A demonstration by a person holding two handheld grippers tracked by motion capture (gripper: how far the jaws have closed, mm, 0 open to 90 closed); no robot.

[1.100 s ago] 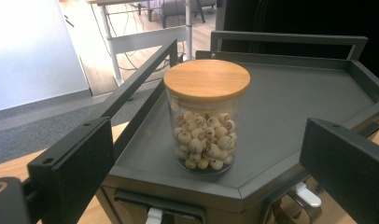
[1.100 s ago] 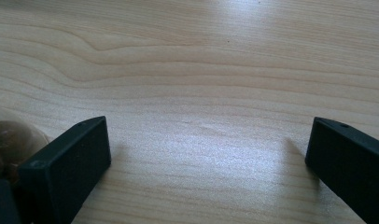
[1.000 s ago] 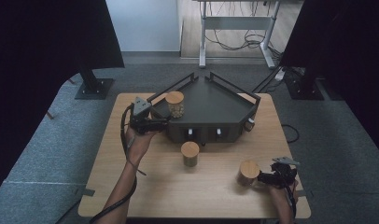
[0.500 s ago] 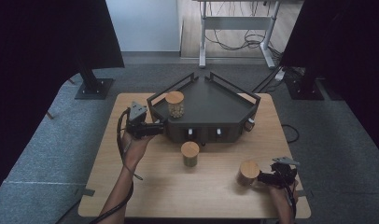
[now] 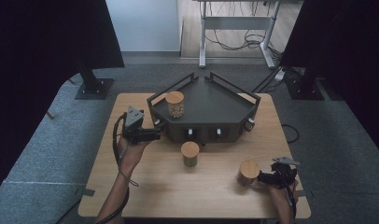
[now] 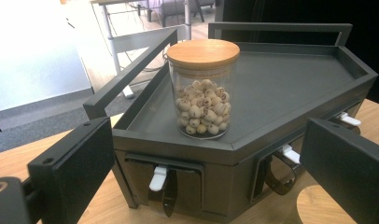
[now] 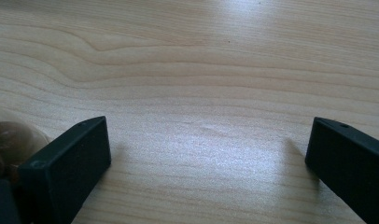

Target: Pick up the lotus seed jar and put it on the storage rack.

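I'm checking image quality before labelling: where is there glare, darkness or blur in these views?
High view: dim overall, with black curtains dark at both sides. Left gripper view: the upper left is blown out white, while the jar of beads on the black tray is sharp. Right gripper view: a soft sheen on the wooden table, and a jar at the left edge is blurred.

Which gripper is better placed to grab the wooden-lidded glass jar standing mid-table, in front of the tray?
Left, probably. The left gripper is open beside the dark tray, near that wooden-lidded glass jar. The right gripper is open too, but the similar near-edge jar stands in its way.
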